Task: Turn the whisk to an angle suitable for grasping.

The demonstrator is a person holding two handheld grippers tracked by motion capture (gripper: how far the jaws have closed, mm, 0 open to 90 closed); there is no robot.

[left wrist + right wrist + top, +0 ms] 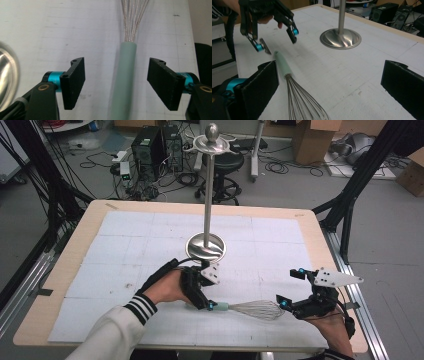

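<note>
The left gripper (116, 83) has its jaws apart; the whisk (247, 308) lies on the white mat (150, 240) with its mint-green handle (123, 80) between the pads, touching neither. The right gripper (329, 85) also stands with jaws apart, just beside the wire end. The steel stand (206, 246) rises beyond the left gripper. No legible writing is visible.

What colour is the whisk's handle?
Pale mint green, on the whisk's handle; it shows best in the left gripper view.
</note>
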